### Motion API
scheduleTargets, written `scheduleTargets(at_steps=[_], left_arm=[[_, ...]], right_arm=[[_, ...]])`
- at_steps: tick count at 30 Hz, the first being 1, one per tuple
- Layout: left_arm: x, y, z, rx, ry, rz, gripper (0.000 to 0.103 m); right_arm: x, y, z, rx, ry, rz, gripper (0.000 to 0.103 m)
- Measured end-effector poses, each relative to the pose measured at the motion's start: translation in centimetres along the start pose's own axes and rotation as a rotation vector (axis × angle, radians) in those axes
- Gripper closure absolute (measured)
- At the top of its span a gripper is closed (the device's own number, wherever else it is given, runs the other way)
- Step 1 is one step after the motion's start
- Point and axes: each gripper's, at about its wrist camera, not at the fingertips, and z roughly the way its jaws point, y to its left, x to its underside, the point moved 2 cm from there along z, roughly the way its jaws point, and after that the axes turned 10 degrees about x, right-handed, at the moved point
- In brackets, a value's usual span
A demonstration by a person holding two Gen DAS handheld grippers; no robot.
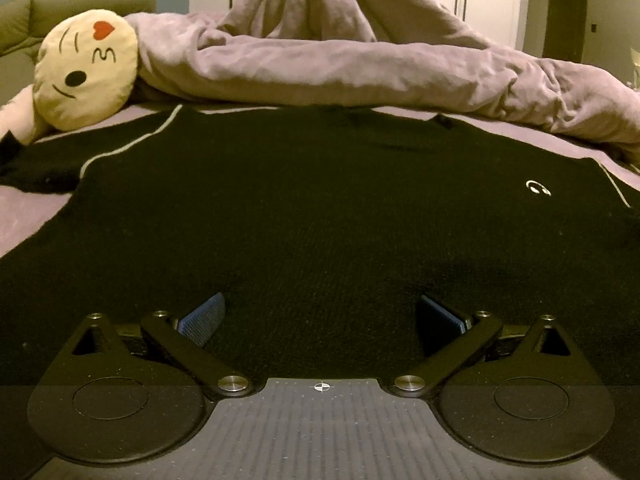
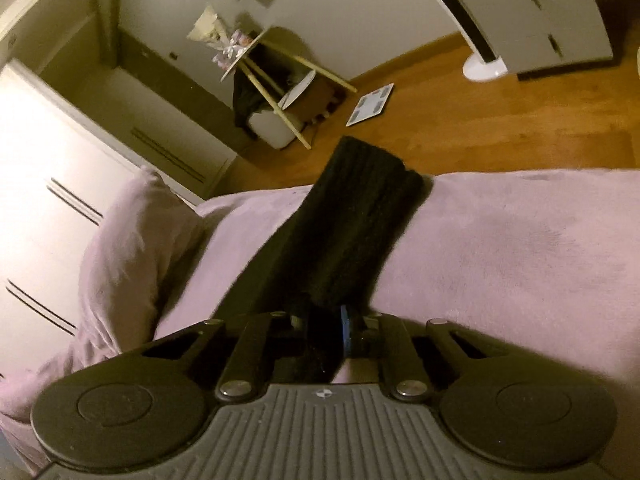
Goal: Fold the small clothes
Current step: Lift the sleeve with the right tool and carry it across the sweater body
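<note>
The black sweater (image 1: pixel 304 208) lies flat on the bed (image 2: pixel 520 248); the left tongs (image 1: pixel 320 320) gape empty above its hem; the right tongs (image 2: pixel 332 332) pinch a sleeve (image 2: pixel 352 232); a hard pull could drag the body askew, or the thick knit could slip free

You've got a bed (image 1: pixel 24 208) w/ a soft purple cover under everything. A black sweater (image 1: pixel 312 200) lies flat on it, front up, spread wide, w/ thin white lines near the shoulders and a small white logo on the chest. Behind the sweater a big purple blanket (image 1: pixel 360 68) sits in a bunched-up heap on the bed. A round cream pillow w/ a wink face & red heart (image 1: pixel 86 68) rests on the bed at the far left, touching the blanket. In the right wrist view, a black sleeve (image 2: pixel 352 232) lies across the purple cover & reaches the bed's edge.
</note>
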Motion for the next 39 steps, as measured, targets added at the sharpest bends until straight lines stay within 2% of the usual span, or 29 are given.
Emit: scheduleTargets(at_steps=[3, 5, 10, 12, 15, 19, 24, 27, 31, 35, 37, 39], left_arm=[[0.0, 0.0, 0.0, 0.002, -0.003, -0.001, 0.000], [0.0, 0.0, 0.0, 0.001, -0.004, -0.001, 0.000], [-0.1, 0.0, -0.1, 0.001, 0.002, -0.003, 0.000], [-0.2, 0.0, -0.1, -0.001, 0.008, -0.001, 0.000], [-0.7, 0.2, -0.6, 0.000, 0.019, -0.015, 0.000], [-1.1, 0.9, -2.3, 0.007, 0.025, -0.012, 0.000], [-1.6, 3.9, -5.1, 0.025, -0.004, -0.028, 0.000], [-2.1, 6.0, -6.1, 0.028, -0.012, -0.054, 0.000], [-2.8, 8.2, -6.3, 0.017, -0.006, -0.081, 0.000], [-3.2, 9.0, -5.8, 0.056, 0.024, -0.125, 0.000], [-3.4, 8.6, -5.5, 0.091, 0.039, -0.137, 0.000], [-3.7, 7.7, -5.1, 0.122, 0.043, -0.133, 0.000]], right_arm=[[-0.4, 0.9, -0.8, -0.045, 0.007, 0.029, 0.092], [-0.2, 2.0, -2.5, -0.106, 0.008, 0.051, 0.092], [1.7, 8.1, -7.2, -0.333, 0.041, -0.020, 0.092], [3.5, 10.9, -9.4, -0.426, 0.072, -0.055, 0.092], [6.5, 14.3, -11.8, -0.516, 0.132, -0.091, 0.092], [13.6, 18.3, -14.2, -0.599, 0.230, -0.186, 0.092], [23.4, 22.0, -15.6, -0.635, 0.324, -0.355, 0.092], [30.0, 23.4, -15.8, -0.621, 0.363, -0.479, 0.092], [36.0, 24.5, -15.3, -0.581, 0.385, -0.623, 0.091], [37.6, 24.1, -13.1, -0.509, 0.401, -0.668, 0.084], [37.4, 23.3, -11.7, -0.484, 0.441, -0.634, 0.069], [36.1, 21.4, -12.8, -0.508, 0.437, -0.587, 0.059]])
